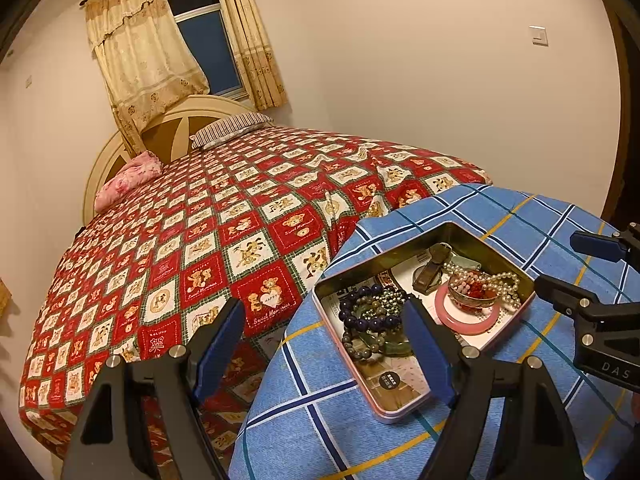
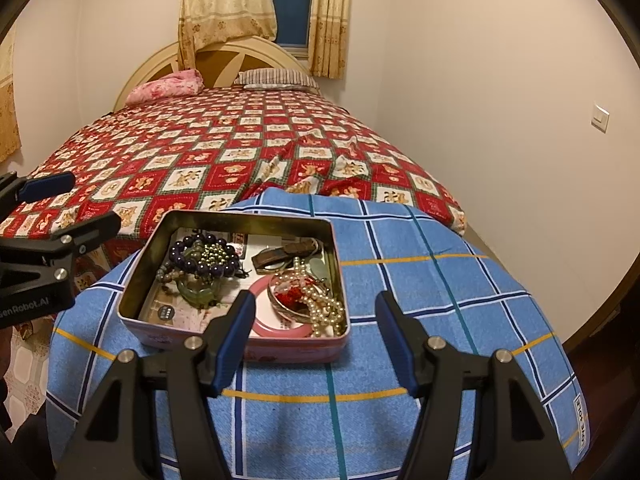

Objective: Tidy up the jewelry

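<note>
An open pink tin (image 1: 404, 410) (image 2: 296, 350) sits on a table under a blue plaid cloth (image 1: 332, 420) (image 2: 420, 280). It holds a dark purple bead bracelet (image 1: 368, 322) (image 2: 192, 258), green beads (image 2: 196, 292), a pearl necklace (image 1: 500, 284) (image 2: 324, 308), a pink bangle (image 1: 468, 320) (image 2: 276, 330), a gold bangle with red beads (image 2: 288, 300) and a dark clip (image 1: 428, 276) (image 2: 276, 256). My left gripper (image 1: 324, 316) is open and empty above the tin's left end; it also shows in the right wrist view (image 2: 92, 204). My right gripper (image 2: 316, 300) is open and empty just before the tin's near right corner, seen from the left wrist view too (image 1: 560, 264).
A bed with a red teddy-bear quilt (image 1: 200, 240) (image 2: 224, 152) lies behind the table, with pillows (image 2: 168, 84) at the headboard. A wall with a light switch (image 2: 600, 117) is on the right. Curtains (image 1: 140, 52) hang over a window.
</note>
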